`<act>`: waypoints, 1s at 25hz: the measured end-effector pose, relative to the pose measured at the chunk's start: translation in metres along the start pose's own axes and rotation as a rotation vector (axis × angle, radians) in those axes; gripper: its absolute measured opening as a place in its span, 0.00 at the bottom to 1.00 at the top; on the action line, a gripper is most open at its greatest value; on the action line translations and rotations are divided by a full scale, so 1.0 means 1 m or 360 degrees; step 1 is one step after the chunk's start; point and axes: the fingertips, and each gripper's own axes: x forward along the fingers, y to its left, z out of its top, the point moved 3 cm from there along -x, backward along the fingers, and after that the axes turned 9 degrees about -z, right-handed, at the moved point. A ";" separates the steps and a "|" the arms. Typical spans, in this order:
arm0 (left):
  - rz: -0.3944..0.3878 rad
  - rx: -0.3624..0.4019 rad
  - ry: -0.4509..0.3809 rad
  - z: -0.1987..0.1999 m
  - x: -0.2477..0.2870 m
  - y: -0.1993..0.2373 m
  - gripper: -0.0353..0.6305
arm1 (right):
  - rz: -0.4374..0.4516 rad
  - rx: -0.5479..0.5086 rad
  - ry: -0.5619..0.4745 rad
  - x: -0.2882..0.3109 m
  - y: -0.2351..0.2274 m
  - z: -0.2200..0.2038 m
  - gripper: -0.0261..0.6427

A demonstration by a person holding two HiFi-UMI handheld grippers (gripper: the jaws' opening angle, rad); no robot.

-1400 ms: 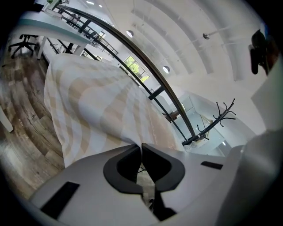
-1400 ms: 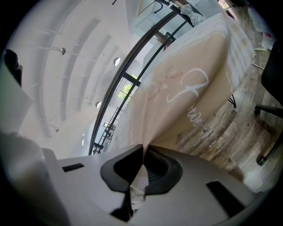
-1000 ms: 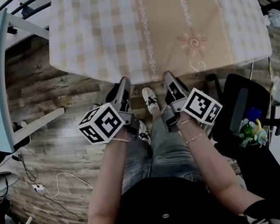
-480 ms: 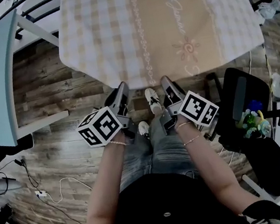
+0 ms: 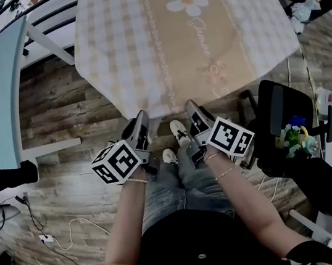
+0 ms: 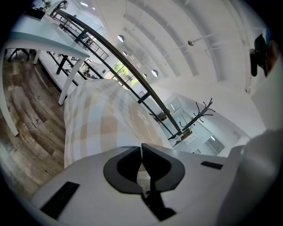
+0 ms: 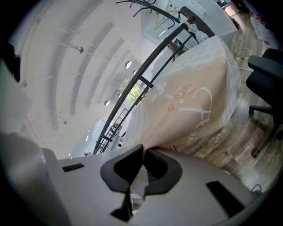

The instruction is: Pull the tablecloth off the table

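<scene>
**A:** How far along is the pull?

**B:** Partway, judging by how things lie. The person holds the near hem of the tablecloth [image 5: 182,39] in the air over the floor [image 5: 58,121]. The left gripper [image 5: 140,118] has its jaws pinched tight on the hem, and the right gripper [image 5: 189,106] is clamped on it just beside. Each gripper view shows a fold of fabric caught between the dark pads.

**A:** And the rest of the cloth?

**B:** It stretches away from the two grippers as one broad, taut sheet and runs out of the top of the head view. The table is hidden under it, so how much cloth still lies on top cannot be told. The far end looks like it has yet to come free.

**A:** What is it made of?

**B:** A thin, soft woven fabric that sags a little at its free edges. The sides are checked in beige and white. The middle is a plain tan band with a white daisy [image 5: 186,1], curly script and a row of small ornaments. The floor is rough-grained wood planking, and a black chair [image 5: 279,114] stands near the right corner.
</scene>
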 end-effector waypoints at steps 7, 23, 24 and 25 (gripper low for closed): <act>0.0011 0.0000 -0.0001 -0.010 -0.012 -0.017 0.08 | 0.0004 0.0008 0.0021 -0.024 0.001 -0.003 0.08; 0.0016 0.0010 -0.0193 -0.073 -0.067 -0.069 0.08 | 0.0129 -0.0072 0.0079 -0.105 -0.019 -0.031 0.08; 0.0017 0.0015 -0.0203 -0.078 -0.071 -0.073 0.08 | 0.0140 -0.0076 0.0078 -0.112 -0.020 -0.033 0.08; 0.0016 0.0021 -0.0211 -0.082 -0.076 -0.077 0.08 | 0.0150 -0.0077 0.0078 -0.118 -0.021 -0.035 0.08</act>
